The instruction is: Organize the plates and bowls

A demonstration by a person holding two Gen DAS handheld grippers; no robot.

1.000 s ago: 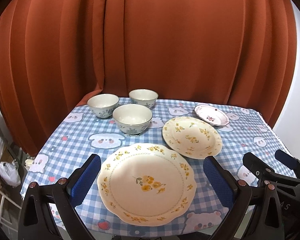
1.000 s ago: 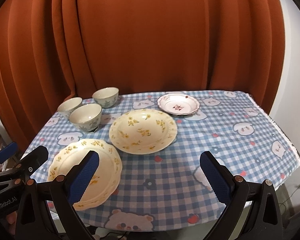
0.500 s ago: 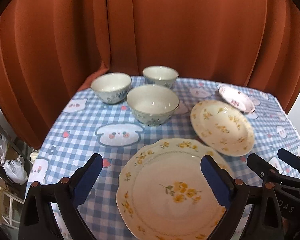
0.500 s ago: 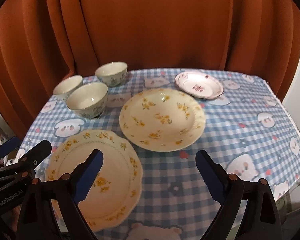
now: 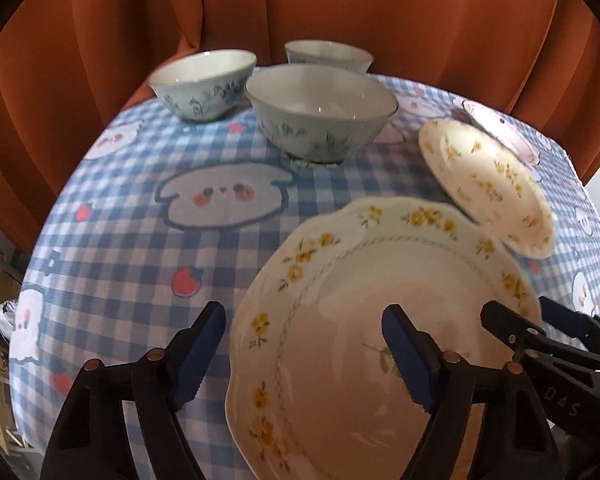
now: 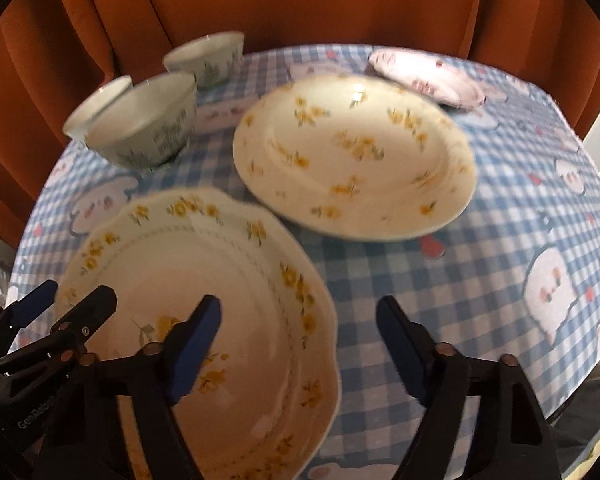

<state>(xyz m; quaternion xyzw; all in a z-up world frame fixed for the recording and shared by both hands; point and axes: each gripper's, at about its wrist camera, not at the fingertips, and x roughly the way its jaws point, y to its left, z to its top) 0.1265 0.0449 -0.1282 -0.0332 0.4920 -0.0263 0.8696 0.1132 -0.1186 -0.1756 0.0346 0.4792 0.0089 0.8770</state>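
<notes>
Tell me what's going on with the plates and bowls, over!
Left gripper and right gripper both open, empty. Big flowered plate under them, untouched. Three bowls unstacked at back. Nothing in the way.

Glossy glazed ceramic plates (image 5: pixel 340 360) and bowls (image 5: pixel 320 116) on a matt woven checked tablecloth (image 5: pixel 140 248); matt pleated fabric curtain (image 5: pixel 340 8) behind; black plastic gripper (image 5: pixel 304 356) arms.
</notes>
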